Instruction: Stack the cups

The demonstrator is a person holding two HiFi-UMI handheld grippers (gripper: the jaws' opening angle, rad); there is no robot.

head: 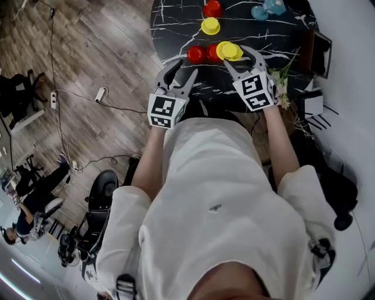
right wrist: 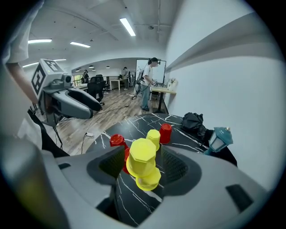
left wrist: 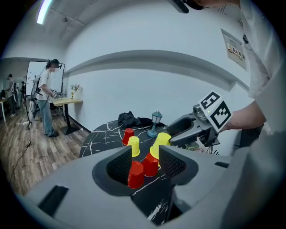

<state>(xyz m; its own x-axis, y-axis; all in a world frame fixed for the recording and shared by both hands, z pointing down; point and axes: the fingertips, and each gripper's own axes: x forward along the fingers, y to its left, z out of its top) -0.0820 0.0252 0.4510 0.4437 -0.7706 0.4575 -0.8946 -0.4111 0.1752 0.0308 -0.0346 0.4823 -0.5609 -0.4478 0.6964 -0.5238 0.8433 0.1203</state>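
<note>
On the black marble table (head: 176,35), my right gripper (head: 235,54) stands open around two yellow cups (right wrist: 143,154), one upside down and tilted on the other (right wrist: 149,179); the pads do not press them. Two red cups (head: 195,54) stand upside down just left of that pair. A single yellow cup (head: 210,26) and a third red cup (head: 212,8) stand farther back. My left gripper (head: 180,73) is open and empty at the table's near edge. It points at the near red cups (left wrist: 135,174), which show between its jaws.
A teal lantern (right wrist: 219,138) and a black bag (right wrist: 194,120) sit at the table's far side. A small plant (head: 281,82) stands by the right gripper. Cables and a power strip (head: 101,94) lie on the wooden floor to the left. People stand at desks farther off.
</note>
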